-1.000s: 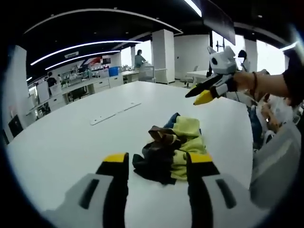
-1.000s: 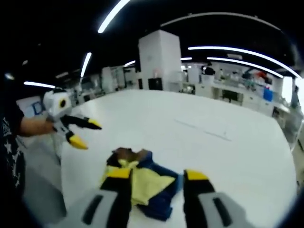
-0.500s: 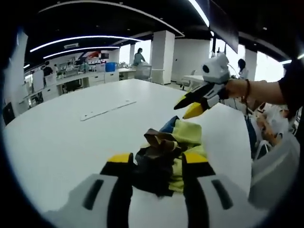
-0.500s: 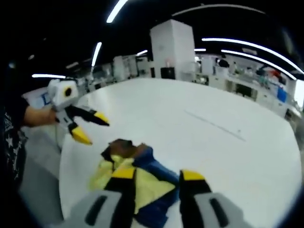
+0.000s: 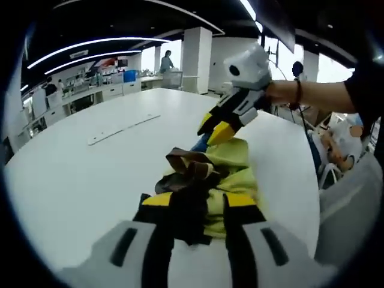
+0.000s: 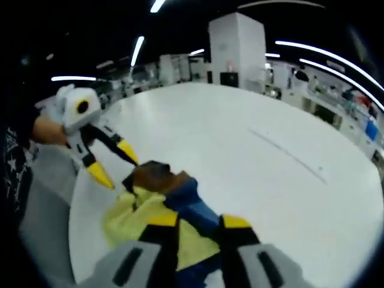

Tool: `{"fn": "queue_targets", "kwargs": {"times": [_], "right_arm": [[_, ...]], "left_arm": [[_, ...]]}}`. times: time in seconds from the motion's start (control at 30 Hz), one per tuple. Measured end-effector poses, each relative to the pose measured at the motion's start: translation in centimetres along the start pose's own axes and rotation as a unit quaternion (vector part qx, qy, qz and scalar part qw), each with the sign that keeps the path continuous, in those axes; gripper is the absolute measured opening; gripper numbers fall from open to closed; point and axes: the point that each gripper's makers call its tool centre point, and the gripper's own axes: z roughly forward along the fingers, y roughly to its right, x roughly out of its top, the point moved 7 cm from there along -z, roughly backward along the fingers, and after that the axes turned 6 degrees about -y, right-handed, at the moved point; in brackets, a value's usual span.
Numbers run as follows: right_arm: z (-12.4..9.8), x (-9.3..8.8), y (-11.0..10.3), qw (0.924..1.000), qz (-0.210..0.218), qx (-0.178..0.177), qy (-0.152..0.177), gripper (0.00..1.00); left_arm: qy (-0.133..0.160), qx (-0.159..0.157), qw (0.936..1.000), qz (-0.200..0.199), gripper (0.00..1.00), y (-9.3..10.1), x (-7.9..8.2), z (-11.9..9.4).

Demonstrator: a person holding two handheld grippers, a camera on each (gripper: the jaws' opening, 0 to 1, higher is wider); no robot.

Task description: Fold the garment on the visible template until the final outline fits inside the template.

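1. On the white table (image 5: 72, 174) lies the garment (image 5: 210, 180), a crumpled heap of yellow, dark brown and blue cloth; its full outline is hidden in its own folds, and what kind of garment it is cannot be told.
2. The left gripper (image 5: 198, 201) has its yellow-tipped jaws set apart on either side of the near, dark end of the garment; whether they pinch the cloth cannot be told, as the cloth covers the gap between them.
3. In the right gripper view the right gripper (image 6: 192, 223) stands with jaws parted over the yellow and blue part of the garment (image 6: 174, 216); a grasp cannot be confirmed here either.
4. In the left gripper view the right gripper (image 5: 217, 127) dips at the far end of the garment, its tips close together, held by a hand (image 5: 277, 93) with a band at the wrist.
5. Beyond the garment a pale strip (image 5: 123, 128) lies flat on the table; no template outline can be made out.
6. White marks on a dark sleeve (image 6: 13, 162) are too blurred to read.
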Motion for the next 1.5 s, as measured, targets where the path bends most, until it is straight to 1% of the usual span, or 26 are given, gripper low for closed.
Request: {"fn": "queue_targets", "kwargs": {"times": [0.03,0.17,0.33,0.4,0.53,0.6,0.63,0.7,0.77,0.8,0.97,1.07,1.2,1.27,1.37,1.43,1.5], "right_arm": [[0.1,-0.1,-0.1,1.0000,-0.001,0.001,-0.004,0.19],[0.5,-0.7,-0.2,0.9996,-0.014,-0.003,-0.025,0.14],[0.3,-0.9,0.1,0.9994,-0.013,-0.005,-0.030,0.08],[0.3,-1.2,0.3,0.9993,-0.011,-0.010,-0.035,0.04],[0.4,-1.5,0.1,0.9993,-0.006,-0.010,-0.036,0.03],[0.5,-1.7,0.1,0.9992,-0.007,-0.012,-0.037,0.02],[0.6,-1.7,0.1,0.9992,-0.007,-0.012,-0.037,0.01],[0.6,-1.8,0.1,0.9992,-0.009,-0.012,-0.037,0.00],[0.5,-1.8,0.1,0.9992,-0.009,-0.015,-0.037,0.00],[0.5,-1.8,0.1,0.9992,-0.007,-0.017,-0.036,0.00],[0.1,-1.9,0.2,0.9993,0.001,-0.025,-0.029,0.00],[-0.4,-1.9,0.4,0.9994,0.011,-0.029,-0.016,0.00],[-1.4,-1.6,0.5,0.9990,0.011,-0.043,-0.004,0.00],[-2.0,-1.5,0.6,0.9986,0.009,-0.052,0.000,0.00],[-2.7,-1.3,0.8,0.9980,0.010,-0.062,0.007,0.00],[-3.3,-1.2,0.7,0.9973,0.008,-0.071,0.011,0.00],[-3.9,-1.1,1.1,0.9966,0.007,-0.081,0.016,0.00]], "left_arm": [[-0.005,0.002,1.0000,0.003,0.25,0.1,-0.1,0.2],[-0.025,0.016,0.9993,0.023,0.20,-0.4,-1.2,1.0],[-0.020,0.020,0.9995,0.015,0.12,-0.8,-1.4,1.4],[-0.029,0.022,0.9993,0.007,0.11,-0.8,-1.5,1.5],[-0.031,0.024,0.9992,-0.003,0.11,-0.7,-1.4,1.8],[-0.024,0.027,0.9993,0.009,0.10,0.0,-1.0,1.8],[-0.028,0.030,0.9990,0.020,0.10,0.2,-1.0,2.0],[-0.049,0.037,0.9977,0.027,0.10,0.1,-1.4,2.4],[-0.053,0.041,0.9976,0.014,0.09,-0.2,-1.7,2.7],[-0.057,0.042,0.9975,0.001,0.07,-0.2,-1.9,2.8],[-0.057,0.038,0.9973,-0.025,0.00,-0.2,-1.9,2.8],[-0.053,0.041,0.9968,-0.044,0.00,-0.1,-1.9,2.3],[-0.052,0.050,0.9963,-0.045,0.00,-0.1,-1.5,1.4],[-0.043,0.053,0.9968,-0.041,0.00,-0.1,-1.1,0.6],[-0.025,0.061,0.9967,-0.048,0.00,-0.2,-0.2,-0.8],[-0.016,0.067,0.9962,-0.054,0.00,-0.9,-0.2,-1.6],[-0.008,0.074,0.9957,-0.055,0.00,-1.1,0.2,-2.3]]}}
